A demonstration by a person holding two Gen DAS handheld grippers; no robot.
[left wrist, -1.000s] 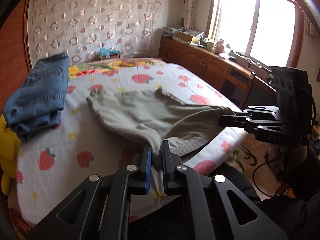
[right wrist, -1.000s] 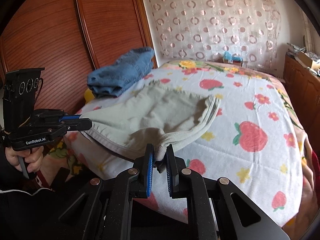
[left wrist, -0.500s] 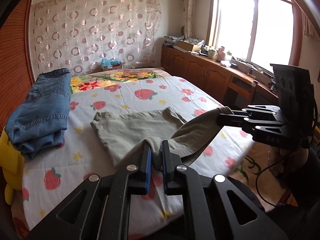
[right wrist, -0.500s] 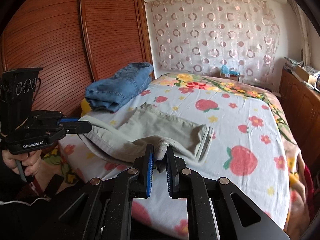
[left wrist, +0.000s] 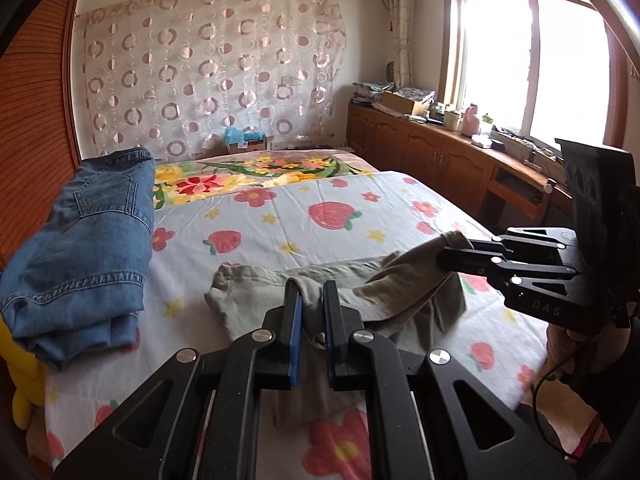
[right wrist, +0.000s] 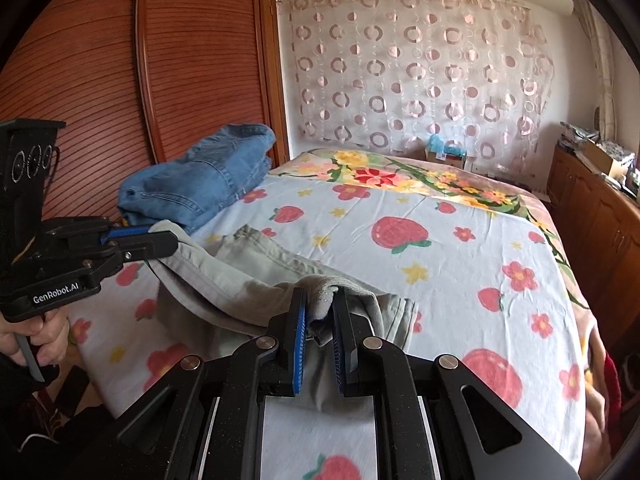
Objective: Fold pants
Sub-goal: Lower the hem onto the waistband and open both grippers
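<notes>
Grey-green pants [left wrist: 256, 284] lie partly folded on the strawberry-print bed sheet [left wrist: 280, 224], near its front edge. My left gripper [left wrist: 310, 300] is shut on one end of the pants' lifted edge. My right gripper [right wrist: 320, 312] is shut on the other end. The edge hangs between them above the layer on the bed [right wrist: 260, 256]. The right gripper shows in the left wrist view [left wrist: 452, 252], and the left gripper shows in the right wrist view [right wrist: 160, 240]. Both grippers are held above the near part of the bed.
Folded blue jeans [left wrist: 88, 232] lie at the bed's left side by a wooden wardrobe [right wrist: 120, 80]. A yellow soft toy [left wrist: 20, 380] sits below them. A wooden cabinet [left wrist: 440, 160] with clutter runs under the window on the right. A patterned curtain [left wrist: 208, 68] hangs behind the bed.
Both grippers have risen and carried the held edge toward the far end, over the lower layer. The spread-out pants are now doubled into a shorter shape.
</notes>
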